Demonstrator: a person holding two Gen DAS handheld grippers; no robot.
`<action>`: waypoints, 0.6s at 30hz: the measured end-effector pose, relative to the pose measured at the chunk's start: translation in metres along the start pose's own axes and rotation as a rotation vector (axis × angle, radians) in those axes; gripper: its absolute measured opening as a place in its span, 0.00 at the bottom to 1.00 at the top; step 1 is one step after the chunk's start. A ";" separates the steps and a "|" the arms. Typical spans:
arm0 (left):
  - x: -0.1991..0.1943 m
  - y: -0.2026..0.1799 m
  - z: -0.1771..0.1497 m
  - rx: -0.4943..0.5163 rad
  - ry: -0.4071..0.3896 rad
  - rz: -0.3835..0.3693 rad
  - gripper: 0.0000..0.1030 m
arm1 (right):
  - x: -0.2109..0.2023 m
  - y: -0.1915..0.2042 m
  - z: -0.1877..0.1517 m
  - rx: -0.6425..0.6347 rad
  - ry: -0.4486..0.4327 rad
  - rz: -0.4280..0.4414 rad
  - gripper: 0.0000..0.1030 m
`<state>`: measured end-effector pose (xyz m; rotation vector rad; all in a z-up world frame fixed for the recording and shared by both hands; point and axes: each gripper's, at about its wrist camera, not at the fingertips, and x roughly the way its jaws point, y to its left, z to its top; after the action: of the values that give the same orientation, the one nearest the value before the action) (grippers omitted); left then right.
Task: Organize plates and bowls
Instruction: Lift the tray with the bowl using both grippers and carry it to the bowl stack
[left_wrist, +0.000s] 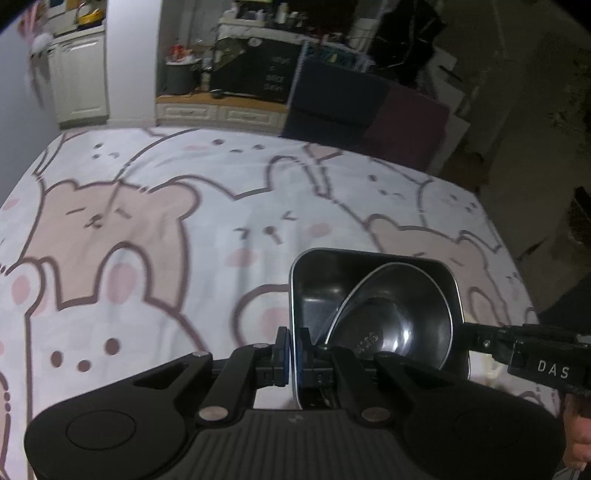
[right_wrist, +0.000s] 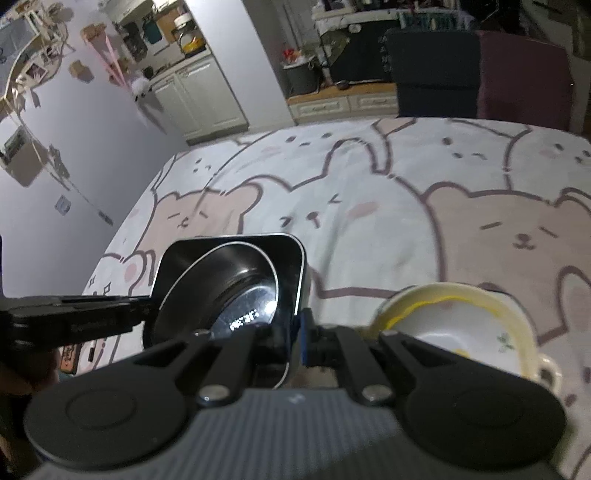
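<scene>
A square steel tray (left_wrist: 321, 273) is held above the bear-print tablecloth, and a round steel bowl (left_wrist: 402, 314) lies tilted inside it. My left gripper (left_wrist: 294, 354) is shut on the tray's left wall. My right gripper (right_wrist: 295, 338) is shut on the tray's right wall (right_wrist: 299, 280); the bowl shows inside the tray there too (right_wrist: 236, 291). The right gripper also shows from the side in the left wrist view (left_wrist: 517, 347), and the left gripper's body in the right wrist view (right_wrist: 74, 317). A white bowl with a yellow rim (right_wrist: 461, 325) sits on the table just right of my right gripper.
The table carries a bear-print cloth (left_wrist: 147, 221). A dark chair (left_wrist: 351, 99) stands at its far edge. A wall (right_wrist: 74, 166) runs along the table's left side. Cabinets and cluttered shelves stand behind.
</scene>
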<state>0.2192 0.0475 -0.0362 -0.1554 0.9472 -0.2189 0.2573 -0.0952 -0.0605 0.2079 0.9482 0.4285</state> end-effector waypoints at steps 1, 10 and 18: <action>-0.001 -0.008 0.000 0.009 -0.002 -0.006 0.03 | -0.008 -0.006 -0.003 0.009 -0.008 -0.001 0.06; 0.003 -0.066 -0.006 0.059 -0.006 -0.043 0.03 | -0.056 -0.048 -0.018 0.054 -0.069 -0.049 0.06; 0.015 -0.103 -0.014 0.083 0.007 -0.059 0.03 | -0.075 -0.077 -0.032 0.087 -0.086 -0.072 0.06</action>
<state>0.2042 -0.0563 -0.0328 -0.1063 0.9399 -0.3125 0.2132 -0.1976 -0.0502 0.2686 0.8878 0.3097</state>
